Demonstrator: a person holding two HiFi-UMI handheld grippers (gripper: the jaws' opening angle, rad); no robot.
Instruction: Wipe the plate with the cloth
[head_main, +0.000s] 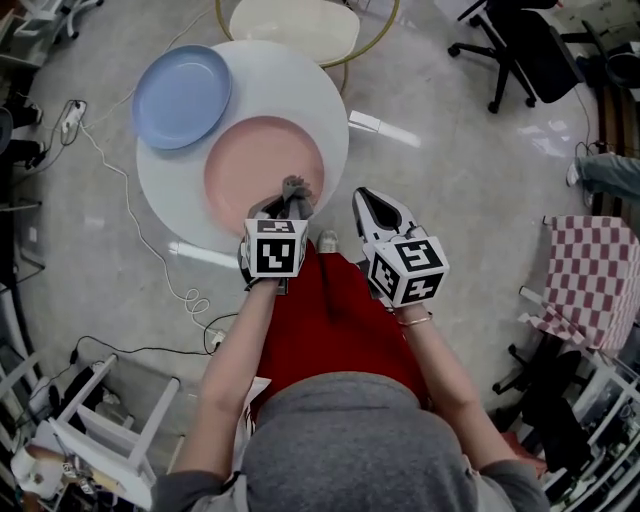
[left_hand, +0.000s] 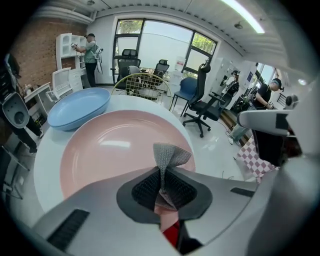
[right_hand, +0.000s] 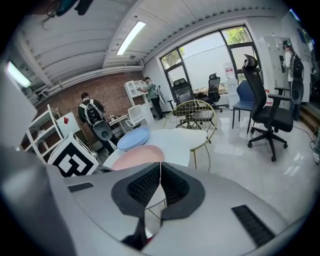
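Over the near rim of the round pink plate (head_main: 255, 165), the left gripper (head_main: 287, 205) has its jaws pinched on a small grey knitted cloth (head_main: 294, 186). A tuft pokes out ahead, probably so it can be pressed down for wiping. Just off the round white bench (head_main: 300, 90), the right gripper (head_main: 377, 210) hangs with jaws together on nothing, apparently kept clear. Two plates sit there, the pink one and a round blue plate (head_main: 182, 95); one cloth; two grippers.
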